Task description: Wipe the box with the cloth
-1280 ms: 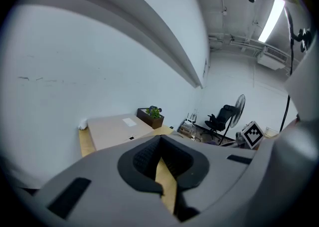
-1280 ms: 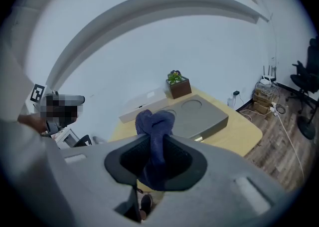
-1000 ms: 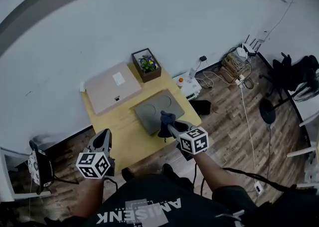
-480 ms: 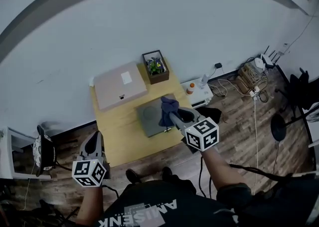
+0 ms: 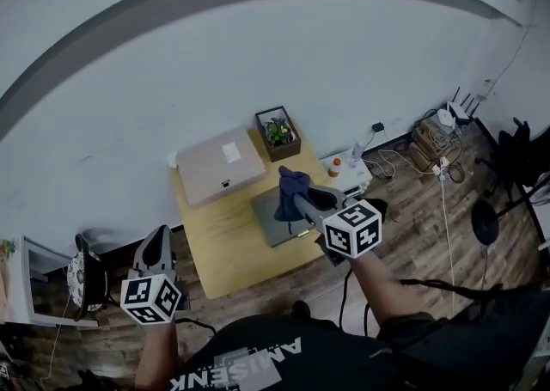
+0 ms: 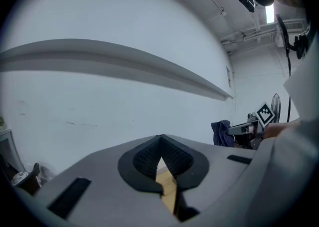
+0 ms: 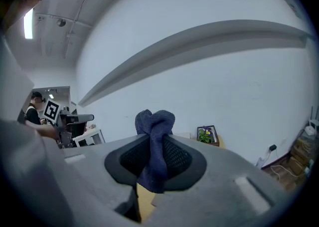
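Note:
A flat beige cardboard box (image 5: 219, 166) lies at the back left of the small yellow table (image 5: 223, 247). A flat grey box (image 5: 277, 224) lies at the table's right side. My right gripper (image 5: 298, 198) hangs above the grey box, shut on a dark blue cloth (image 5: 290, 181). That cloth (image 7: 155, 141) bunches up between the pads in the right gripper view. My left gripper (image 5: 157, 241) is held low, left of the table and off it. Its jaws (image 6: 160, 160) are closed, with nothing between them.
A dark planter with flowers (image 5: 278, 133) stands at the table's back right corner. A white low unit (image 5: 344, 170) with a small bottle sits right of the table. Cables and a router (image 5: 443, 127) lie on the wooden floor at right. A chair (image 5: 84, 279) stands at left.
My right gripper has risen from the grey box with the cloth and moved toward the back. The table looks farther off in the head view. The left gripper stays low.

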`<state>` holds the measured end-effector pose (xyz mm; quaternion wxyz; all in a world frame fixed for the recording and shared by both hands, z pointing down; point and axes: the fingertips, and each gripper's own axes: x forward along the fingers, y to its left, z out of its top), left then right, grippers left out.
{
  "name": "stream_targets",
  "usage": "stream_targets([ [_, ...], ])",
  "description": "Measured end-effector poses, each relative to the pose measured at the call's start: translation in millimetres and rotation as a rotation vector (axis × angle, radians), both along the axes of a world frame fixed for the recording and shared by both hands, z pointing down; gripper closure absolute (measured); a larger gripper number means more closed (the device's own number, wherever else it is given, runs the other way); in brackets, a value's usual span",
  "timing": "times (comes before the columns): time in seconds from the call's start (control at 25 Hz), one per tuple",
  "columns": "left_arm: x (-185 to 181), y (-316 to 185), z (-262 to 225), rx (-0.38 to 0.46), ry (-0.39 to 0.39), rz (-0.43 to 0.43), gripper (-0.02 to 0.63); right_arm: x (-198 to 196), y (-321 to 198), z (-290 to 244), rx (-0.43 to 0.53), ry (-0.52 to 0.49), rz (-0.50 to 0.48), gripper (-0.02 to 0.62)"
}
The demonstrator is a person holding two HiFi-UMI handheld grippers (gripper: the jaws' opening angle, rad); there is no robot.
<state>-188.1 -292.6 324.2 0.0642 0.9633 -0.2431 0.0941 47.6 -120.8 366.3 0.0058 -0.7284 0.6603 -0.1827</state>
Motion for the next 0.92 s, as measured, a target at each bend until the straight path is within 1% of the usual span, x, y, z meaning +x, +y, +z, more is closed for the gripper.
stream_targets([
  [0.08, -4.5, -7.1, -2.9, -0.002, -0.002, -0.01, 0.606, -4.2, 2.4, -1.0, -0.002, -0.029, 0.022, 0.52],
  [0.16, -1.6, -12.5, -4.8, 0.011, -0.012, 0.0, 0.606, -5.6, 1.9, -2.8, 0.0, -0.05, 0.036, 0.52],
  [0.24, 1.4, -14.9, -2.9, 0.021, -0.019, 0.019, 0.605, -6.4, -0.2, -3.8, -0.002, -0.049, 0.039, 0.52],
  [0.4, -4.8, -12.9, 10.9, 0.012, -0.039, 0.038, 0.606, -7.7, 2.2, -3.6, -0.012, 0.003, 0.071, 0.52],
  [0.52, -7.6, -8.9, 14.5, 0.025, -0.029, 0.039, 0.606, -3.2, 0.7, -7.0, -0.022, 0.051, 0.083, 0.52],
  [0.68, -3.4, -11.4, 22.3, 0.011, -0.033, 0.034, 0.606, 13.8, -7.9, -16.8, -0.018, 0.076, 0.11, 0.52],
  [0.92, -5.5, -13.1, 21.9, 0.023, -0.028, 0.022, 0.606, 14.6, -8.6, -15.6, -0.03, 0.086, 0.106, 0.52],
])
